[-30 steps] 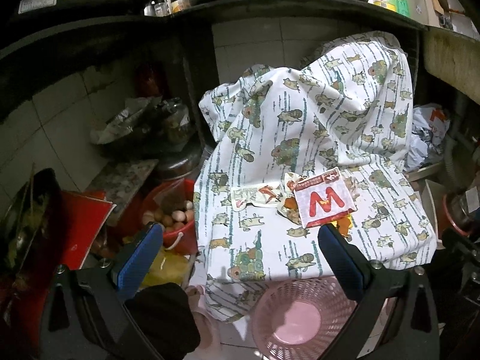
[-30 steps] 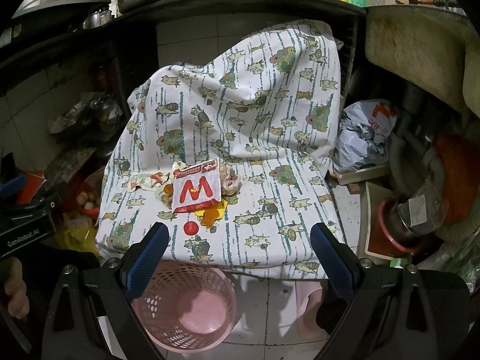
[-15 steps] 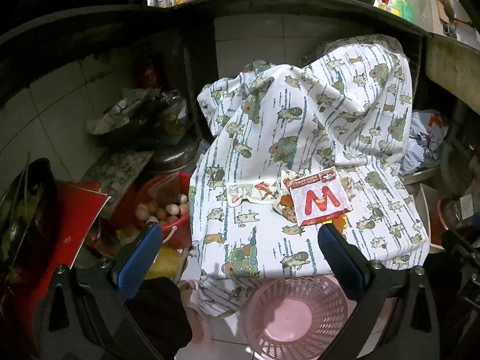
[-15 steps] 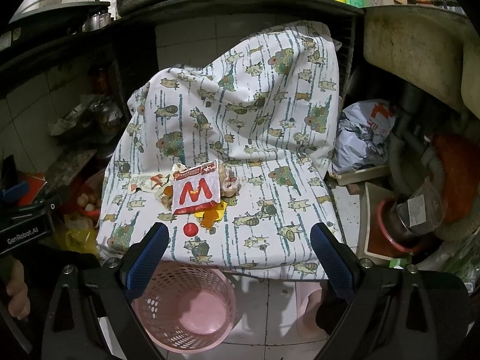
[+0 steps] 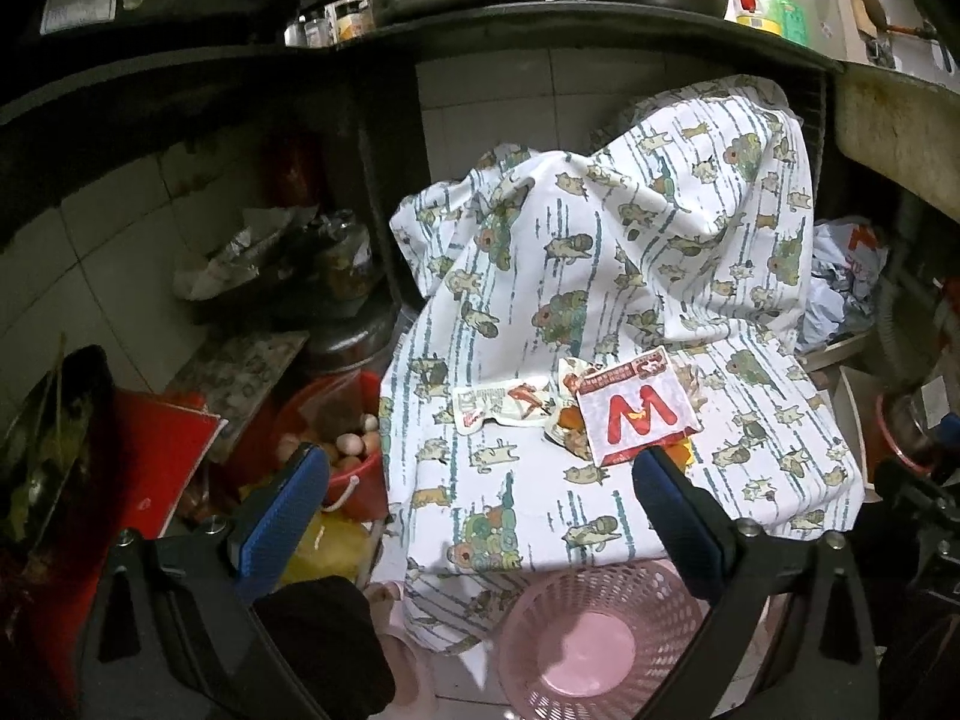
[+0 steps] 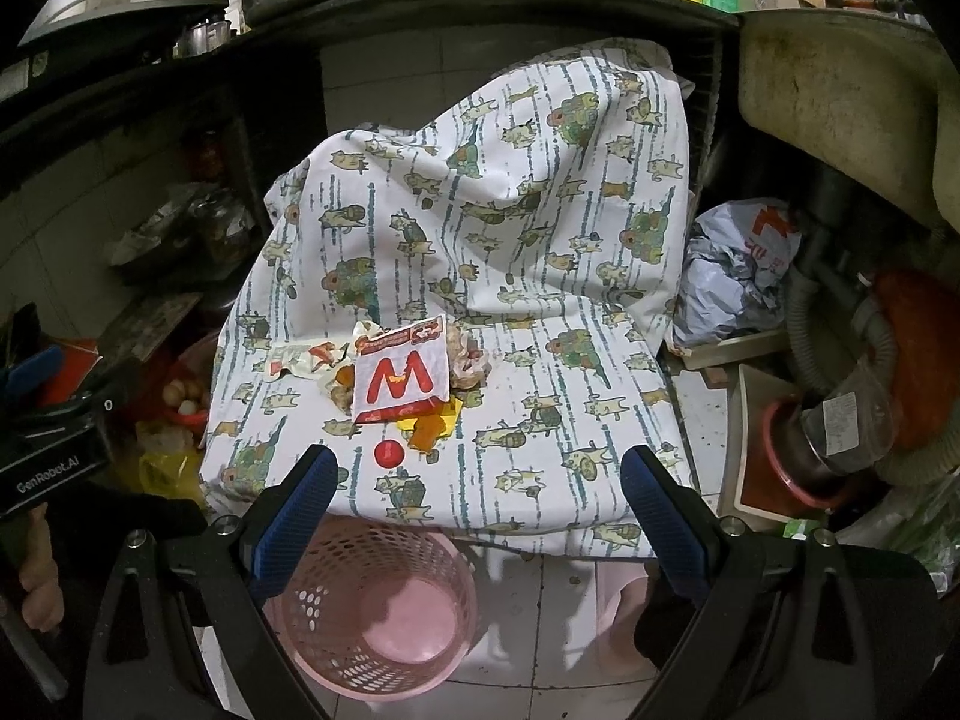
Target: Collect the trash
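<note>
Left gripper (image 5: 480,501) wide open, empty; right gripper (image 6: 477,489) likewise.

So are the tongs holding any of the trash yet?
No. Both the left tongs and the right tongs are open and empty. The white wrapper with a red M lies untouched on the patterned cloth.

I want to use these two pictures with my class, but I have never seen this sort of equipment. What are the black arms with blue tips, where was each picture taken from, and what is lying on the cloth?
A person holds a hand-held gripper in each hand; a camera on each looks along its two blue-padded fingers. One picture is from the left gripper, the other from the right gripper. Both are open and hold nothing. On the patterned cloth lie a red-and-white wrapper, a crumpled packet, orange scraps and a red cap. A pink basket stands on the floor below, empty.
</note>
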The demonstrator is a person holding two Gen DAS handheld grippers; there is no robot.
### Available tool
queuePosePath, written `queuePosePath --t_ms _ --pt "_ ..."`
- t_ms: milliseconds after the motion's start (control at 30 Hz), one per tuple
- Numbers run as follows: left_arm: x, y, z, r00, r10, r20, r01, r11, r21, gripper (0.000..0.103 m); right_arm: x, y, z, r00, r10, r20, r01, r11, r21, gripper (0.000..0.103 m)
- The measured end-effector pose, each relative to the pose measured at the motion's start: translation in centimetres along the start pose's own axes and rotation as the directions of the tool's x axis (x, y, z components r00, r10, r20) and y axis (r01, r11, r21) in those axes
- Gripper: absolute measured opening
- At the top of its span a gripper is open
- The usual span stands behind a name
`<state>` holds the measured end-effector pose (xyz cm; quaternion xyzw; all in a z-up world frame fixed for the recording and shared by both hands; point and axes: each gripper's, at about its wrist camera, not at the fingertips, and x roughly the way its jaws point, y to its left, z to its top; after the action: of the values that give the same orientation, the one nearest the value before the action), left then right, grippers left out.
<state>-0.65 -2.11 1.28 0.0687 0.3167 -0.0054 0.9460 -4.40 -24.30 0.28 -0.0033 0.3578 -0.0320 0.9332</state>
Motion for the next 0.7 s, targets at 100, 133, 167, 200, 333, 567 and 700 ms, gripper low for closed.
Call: queuePosePath --t_ms 100,133,167,200,333,567,700 --pt "-0.2 0.0 0.0 1.0 0.001 0.01 -0.001 1.0 -0.005 0.101 -0.1 -0.3 0.1 1.0 0.024 0.0 -0.024 1.0 0.0 0.096" --pt "-0.1 0.0 0.1 1.0 0.002 0.01 -0.002 1.0 -0.006 0.101 -0.1 -0.3 0.2 0.999 0.032 -0.002 -0.032 0.999 0.0 0.096" --pt "-0.1 0.0 0.1 1.0 0.007 0.011 -0.006 1.0 -0.006 0.101 -0.1 -0.3 0.1 0.999 0.035 -0.002 -0.035 0.999 -0.003 0.096" --pt "-0.1 0.1 0.1 1.0 0.012 0.015 -0.012 1.0 -0.003 0.101 -0.2 -0.1 0.1 0.999 0.033 -0.001 -0.033 0.999 -0.004 0.096" --pt "-0.2 0.3 0.0 0.999 0.032 0.037 -0.031 0.999 -0.017 0.101 -0.2 -0.1 0.1 1.0 0.024 0.001 -0.024 1.0 -0.019 0.095" --pt "-0.2 0.2 0.8 0.998 0.053 0.04 -0.053 0.999 -0.007 0.1 -0.4 -0.3 0.3 1.0 0.004 0.0 -0.004 1.0 -0.022 0.092" --pt "-1.7 -0.6 5.1 0.988 0.065 0.142 -0.073 0.996 0.051 0.1 0.2 -1.2 2.3 0.999 0.034 -0.033 -0.033 0.999 0.023 0.092"
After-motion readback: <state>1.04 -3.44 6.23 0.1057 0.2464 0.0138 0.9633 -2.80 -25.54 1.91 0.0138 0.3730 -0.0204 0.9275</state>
